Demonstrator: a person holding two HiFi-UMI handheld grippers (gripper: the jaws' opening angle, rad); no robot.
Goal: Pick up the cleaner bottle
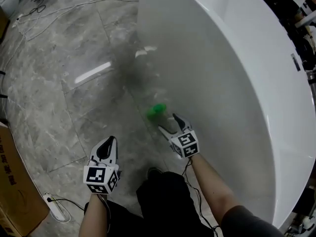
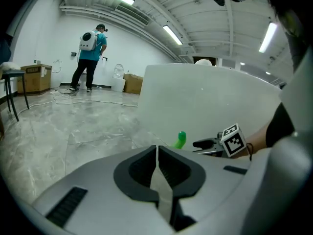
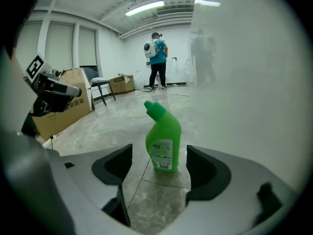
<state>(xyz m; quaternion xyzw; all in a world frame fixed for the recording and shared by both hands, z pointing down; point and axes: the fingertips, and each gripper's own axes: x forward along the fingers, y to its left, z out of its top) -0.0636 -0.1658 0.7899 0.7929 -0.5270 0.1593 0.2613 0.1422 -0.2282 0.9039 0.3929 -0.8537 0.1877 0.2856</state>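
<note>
Just one green plastic cleaner bottle (image 3: 164, 136), upright on the grey marble floor (image 1: 49, 83) right beside the curved white tub wall (image 1: 222, 83), long axis vertical, angled neck and cap leaning away from that wall. Two grippers: right gripper (image 3: 159, 168) spread wide, framing the bottle without touching; left gripper (image 2: 157, 153) clamped shut on nothing, farther from the wall.
</note>
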